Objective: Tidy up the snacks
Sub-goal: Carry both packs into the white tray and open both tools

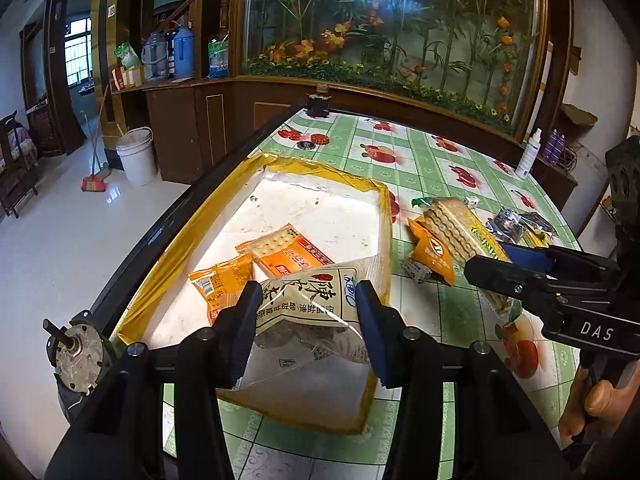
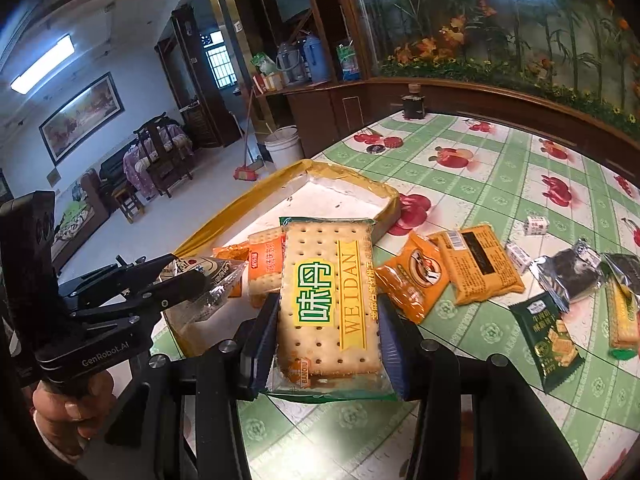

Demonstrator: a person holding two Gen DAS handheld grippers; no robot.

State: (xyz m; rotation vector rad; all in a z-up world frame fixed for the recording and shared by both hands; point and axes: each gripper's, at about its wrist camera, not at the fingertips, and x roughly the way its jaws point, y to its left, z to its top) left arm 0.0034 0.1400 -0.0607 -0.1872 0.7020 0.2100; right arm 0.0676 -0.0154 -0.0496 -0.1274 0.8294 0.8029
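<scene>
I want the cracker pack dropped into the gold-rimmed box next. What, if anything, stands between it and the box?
Nothing visible blocks it. The right claw holds the cracker pack just short of the gold-rimmed box, whose floor beyond the orange packets is bare. The left claw holds a white pouch over the near end.

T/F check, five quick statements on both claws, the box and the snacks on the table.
1. The left claw grips a clear bag with red characters. True.
2. The right claw is empty. False: it is shut on a cracker pack marked WEIDAN.
3. The box already holds orange packs. True.
4. The table has a plain white cloth. False: the cloth is green check with red fruit.
5. No snacks are left on the table. False: several remain outside the box, among them a dark green pack and an orange pack.
</scene>
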